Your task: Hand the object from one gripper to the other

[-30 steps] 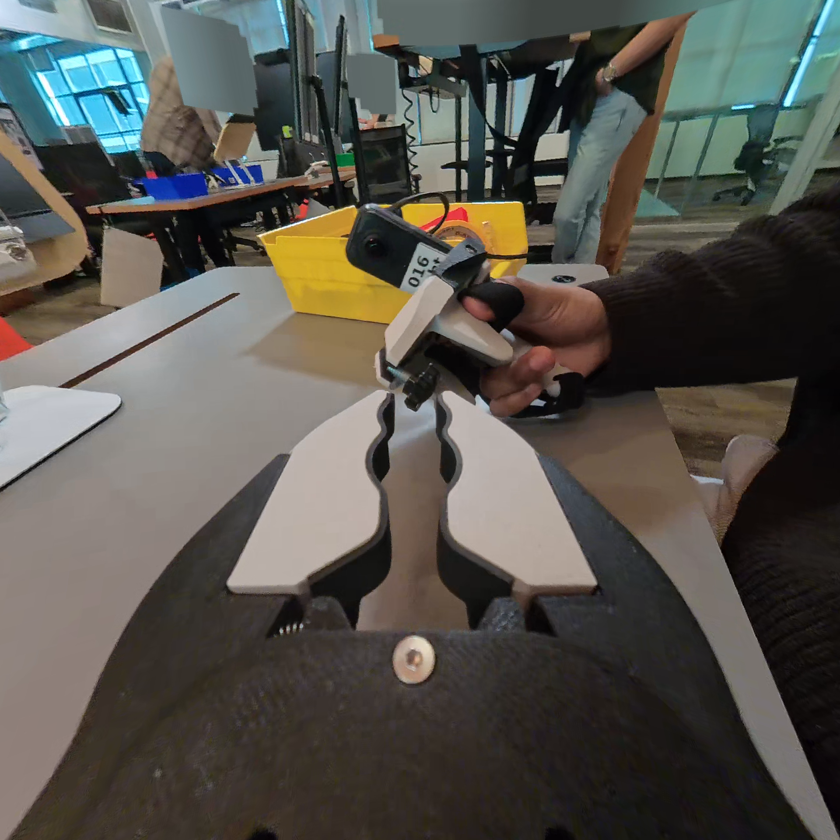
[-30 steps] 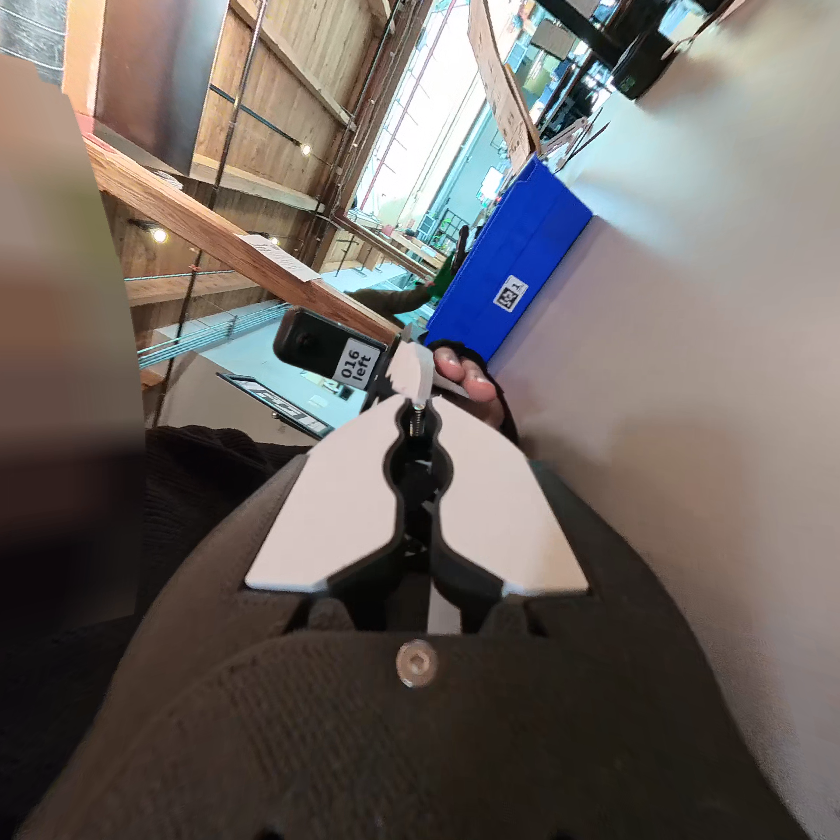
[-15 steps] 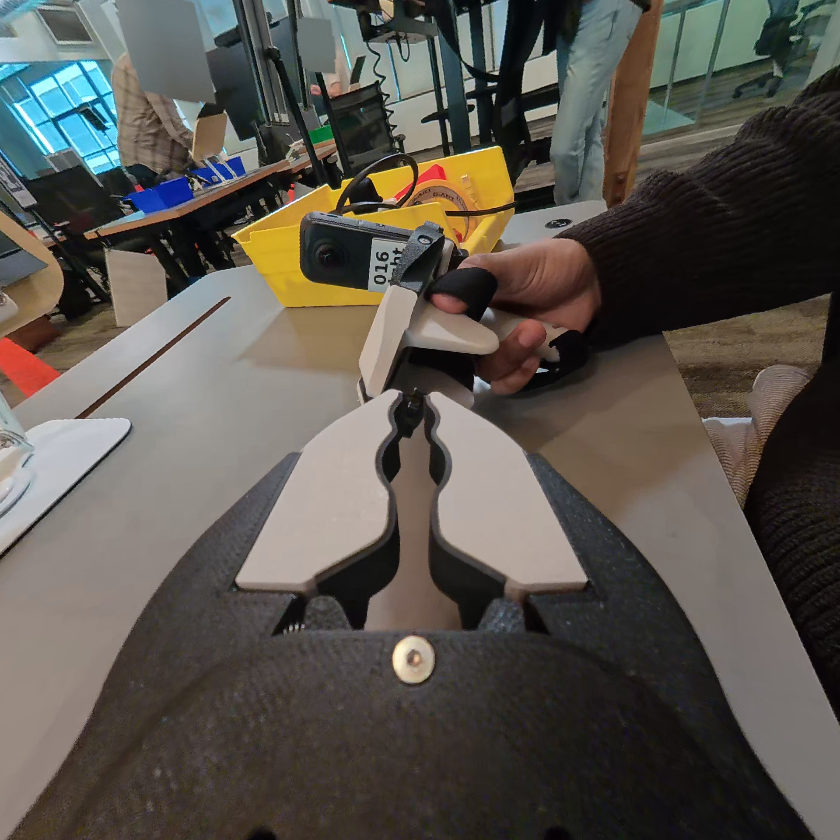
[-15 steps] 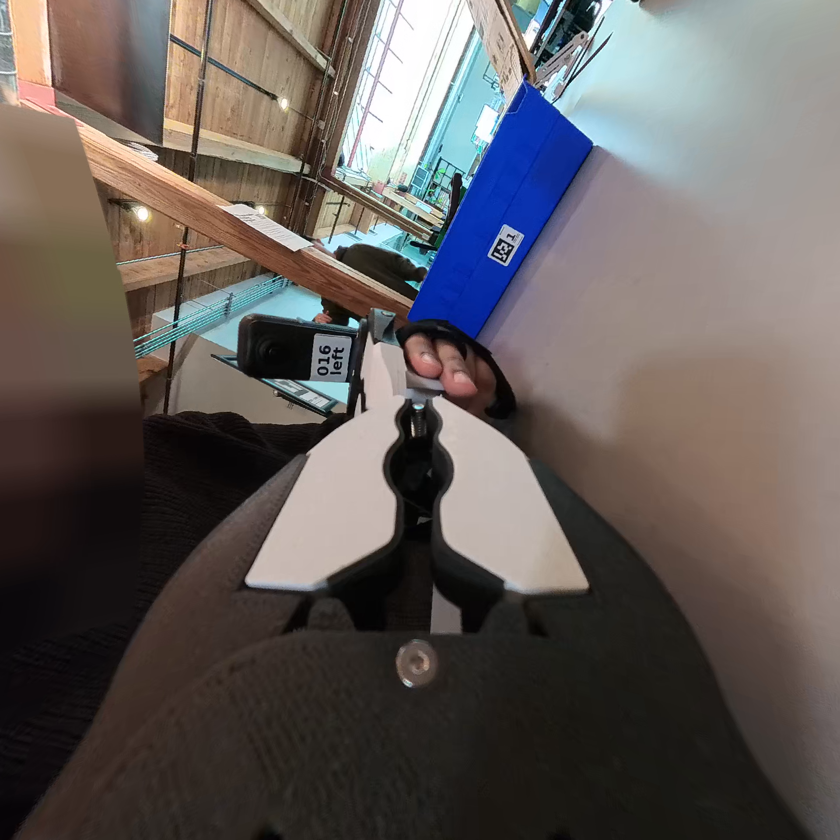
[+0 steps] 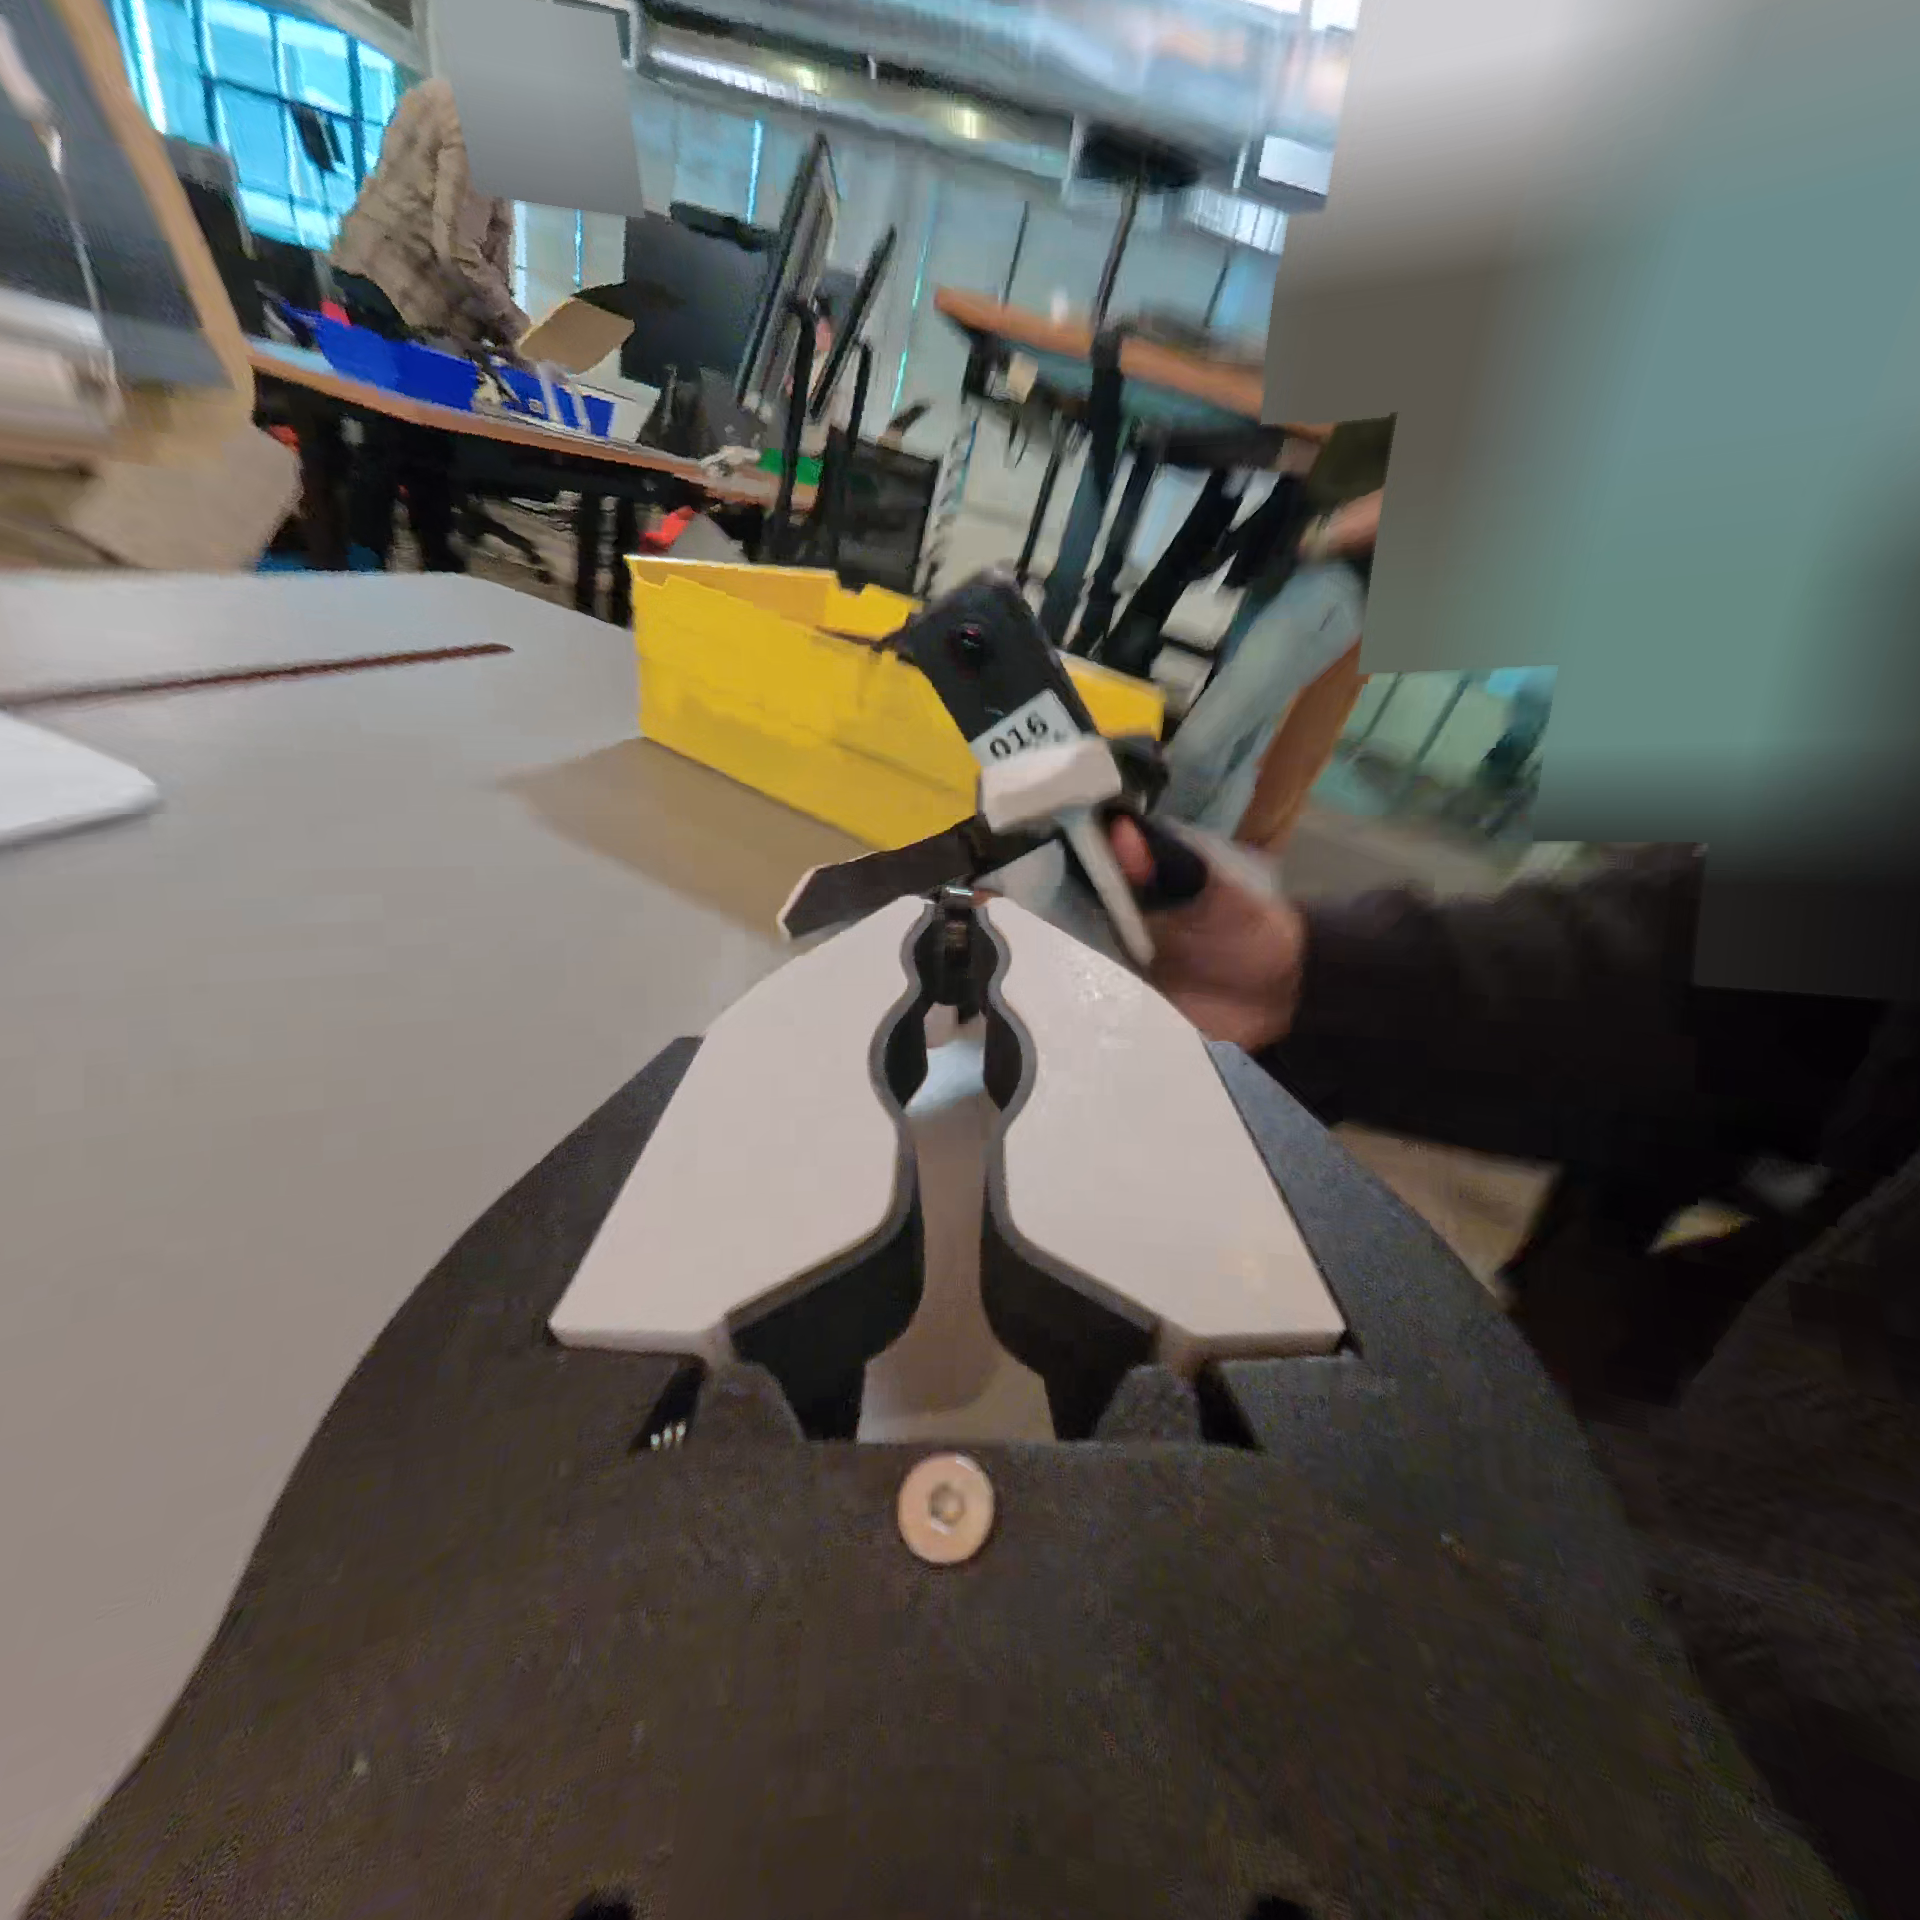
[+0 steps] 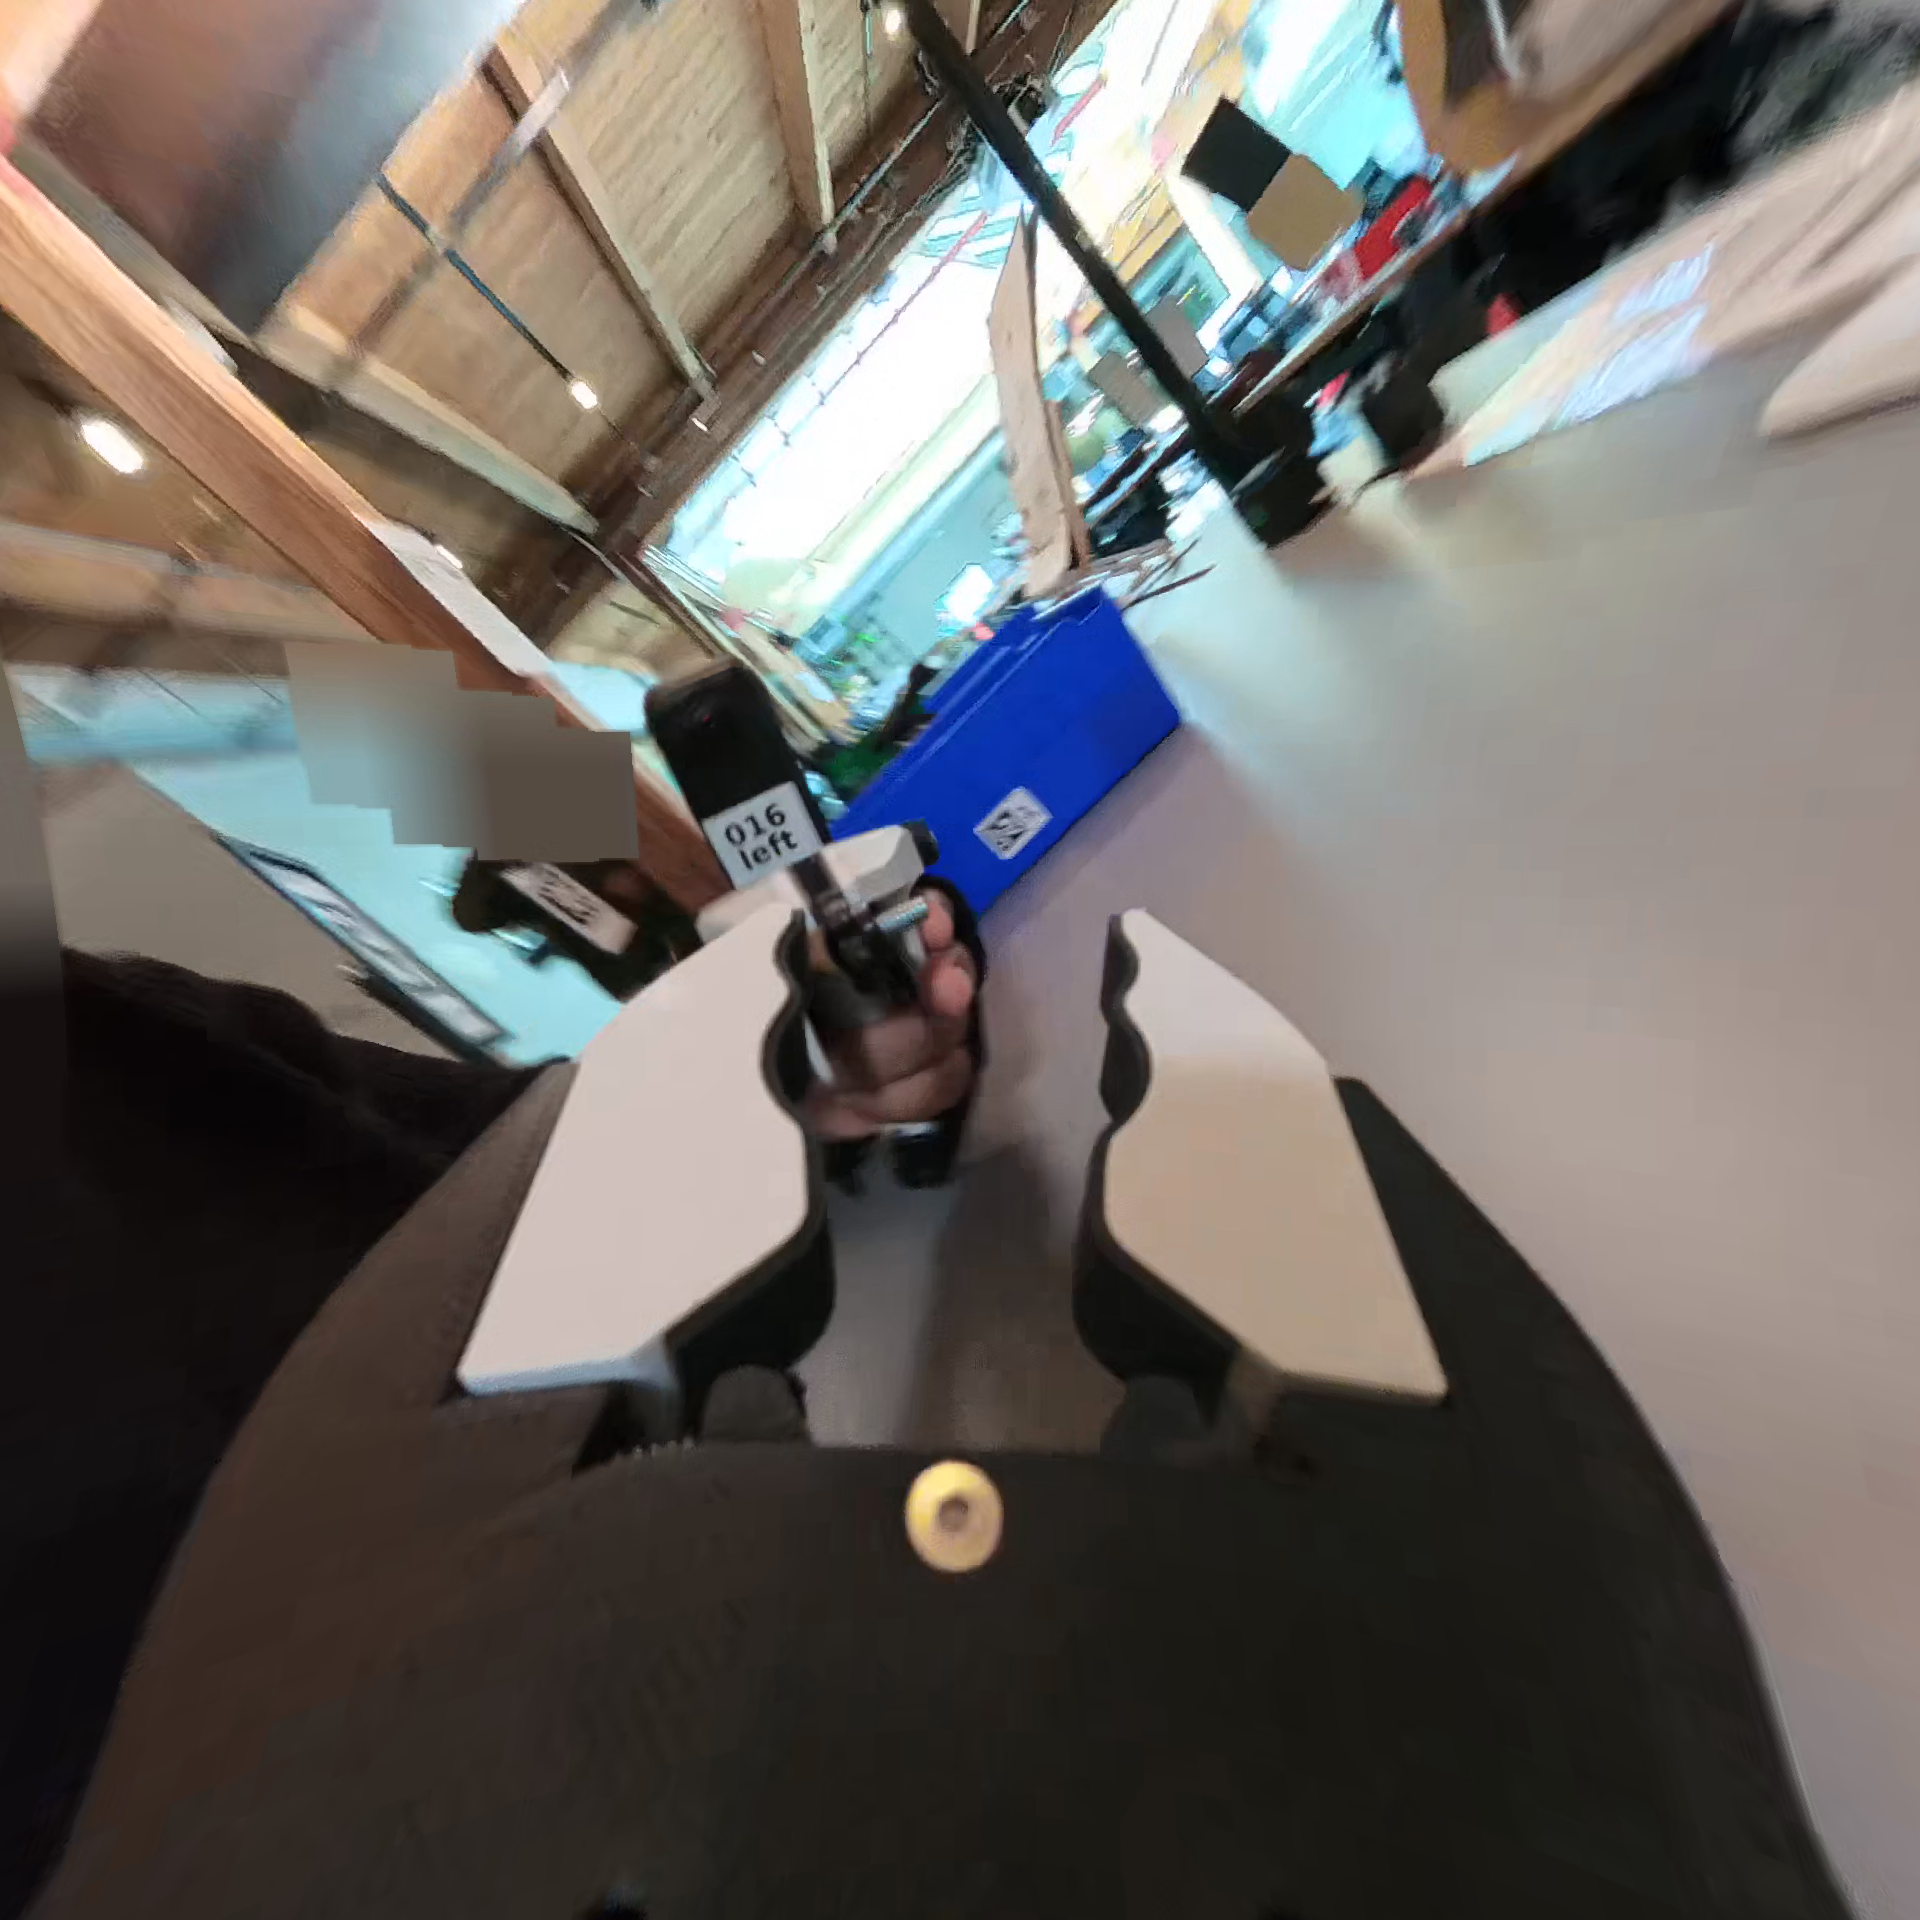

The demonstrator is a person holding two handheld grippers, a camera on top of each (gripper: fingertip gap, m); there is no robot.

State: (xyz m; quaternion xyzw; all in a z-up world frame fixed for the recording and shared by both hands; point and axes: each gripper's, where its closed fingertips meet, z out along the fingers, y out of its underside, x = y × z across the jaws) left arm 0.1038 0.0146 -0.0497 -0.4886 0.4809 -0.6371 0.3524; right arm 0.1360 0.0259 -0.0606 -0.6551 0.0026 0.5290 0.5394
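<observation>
Bolt (image 5: 951, 940) sits pinched at the tips of your left claw (image 5: 954, 935), threaded end pointing toward the right claw (image 6: 956, 956), which stands spread wide and empty just beside it. Both claws hover above the surface (image 5: 312, 935), near the yellow bin (image 5: 790, 707). Draw the right claw clear along the bolt's axis.

The left gripper (image 5: 954, 914) has its jaws nearly closed, pinching a small black piece at the tips, while the right gripper (image 6: 956, 935) has its jaws spread wide, and a hand (image 5: 1216, 956) in a dark sleeve grips the right gripper's handle.
</observation>
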